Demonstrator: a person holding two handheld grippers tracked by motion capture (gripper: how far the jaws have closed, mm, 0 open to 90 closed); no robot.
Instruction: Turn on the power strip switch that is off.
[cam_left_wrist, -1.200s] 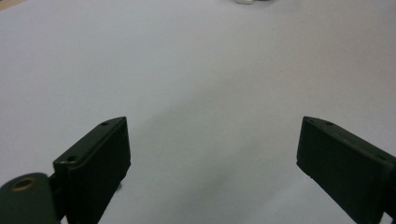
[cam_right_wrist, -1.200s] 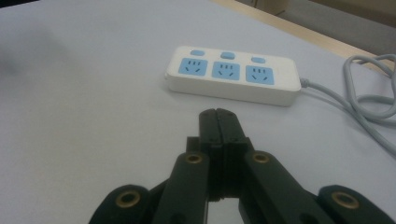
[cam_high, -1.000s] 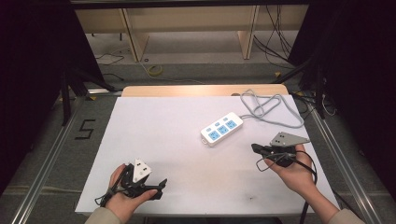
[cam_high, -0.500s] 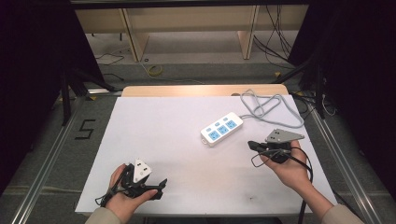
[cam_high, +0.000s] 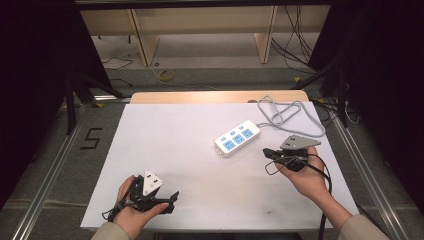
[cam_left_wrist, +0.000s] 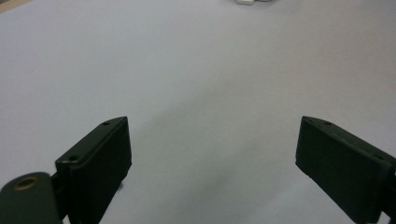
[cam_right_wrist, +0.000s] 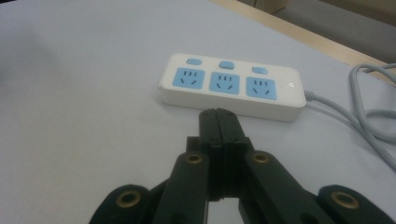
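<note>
A white power strip (cam_high: 238, 140) with three blue sockets and three blue buttons lies right of the table's middle; its grey cable (cam_high: 287, 114) coils toward the far right corner. My right gripper (cam_high: 267, 152) is held just right of and nearer than the strip. In the right gripper view its jaws are pressed together with nothing between them, the gripper's tip (cam_right_wrist: 218, 113) a short way in front of the power strip (cam_right_wrist: 233, 85). My left gripper (cam_high: 173, 196) rests near the front left edge. Its jaws stand wide apart over bare white table (cam_left_wrist: 205, 84).
The white table (cam_high: 170, 135) has a wooden strip (cam_high: 200, 97) along its far edge. A black mark like a "5" (cam_high: 90, 138) is on the floor at the left. Wooden shelving legs (cam_high: 142, 40) and loose cables (cam_high: 295, 30) lie beyond the table.
My right gripper has moved a little to the left and away from me, closer to the power strip. The left gripper has stayed where it was.
</note>
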